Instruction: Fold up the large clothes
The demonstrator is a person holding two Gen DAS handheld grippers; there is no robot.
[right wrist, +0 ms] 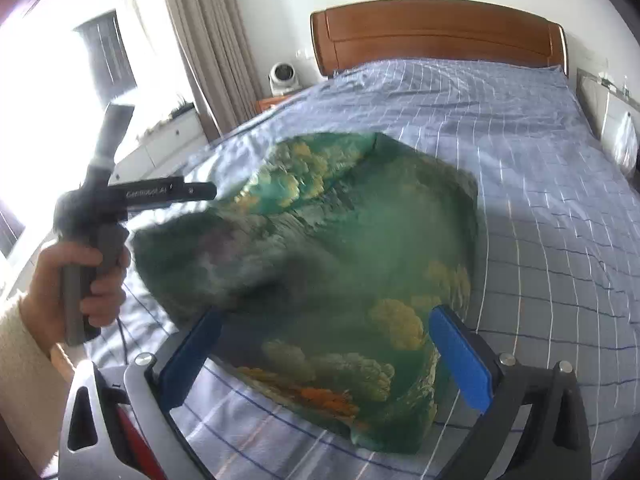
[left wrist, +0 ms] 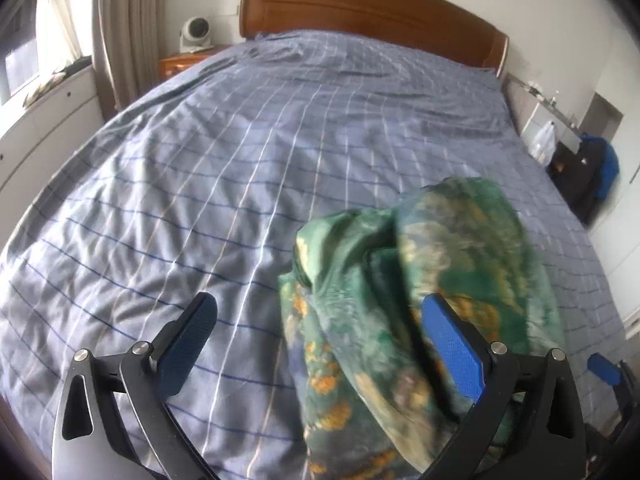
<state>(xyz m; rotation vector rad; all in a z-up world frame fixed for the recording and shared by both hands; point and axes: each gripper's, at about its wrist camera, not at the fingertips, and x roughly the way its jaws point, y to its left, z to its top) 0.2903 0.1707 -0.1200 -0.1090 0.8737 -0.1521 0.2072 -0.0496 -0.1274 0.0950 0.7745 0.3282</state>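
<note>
A bedroom in a home is shown: most of both views is filled by a double bed (left wrist: 280, 152) spread with a blue checked cover, closed off at 12 o'clock by a brown wooden headboard (left wrist: 372, 12). At 10 o'clock a bedside cabinet (left wrist: 180, 62) carrying a small white fan (left wrist: 195, 33), beige curtains (left wrist: 120, 28) and a bright window (right wrist: 60, 80) are seen.
</note>
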